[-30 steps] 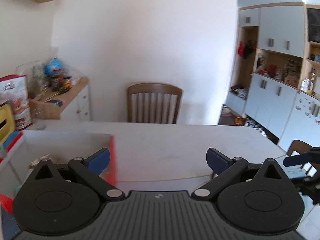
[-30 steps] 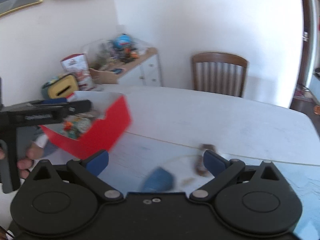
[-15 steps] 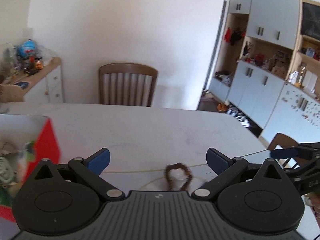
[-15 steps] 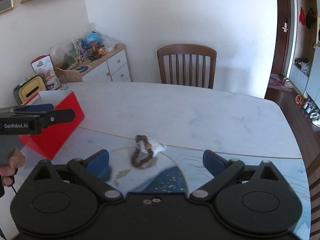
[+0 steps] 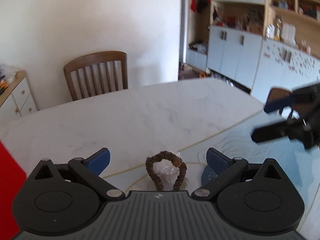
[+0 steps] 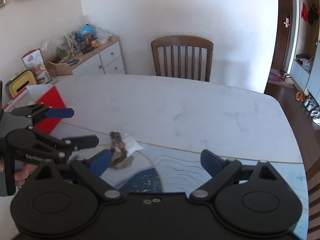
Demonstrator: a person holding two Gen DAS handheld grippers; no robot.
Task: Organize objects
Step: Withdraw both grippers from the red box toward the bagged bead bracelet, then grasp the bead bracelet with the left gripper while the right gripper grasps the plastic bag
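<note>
White lettering on the side of the left gripper (image 6: pixel 82 127) is reading "GenRobot", partly cut off by the right gripper's body. The left gripper (image 5: pixel 158 160) is standing wide open, holding nothing, its blue pads flanking a brown beaded bracelet (image 5: pixel 166 172) lying on a small clear plastic bag (image 5: pixel 165 171) on the marble table (image 5: pixel 160 110). The right gripper (image 6: pixel 156 160) is also gaping wide and empty, hovering beside it. A red box (image 6: pixel 51 108) is sitting at the table's left.

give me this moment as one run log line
left hand-held gripper: open, lined up on brown bead bracelet | right hand-held gripper: open, empty | bracelet beside clear plastic bag on table | red box: table's left
</note>
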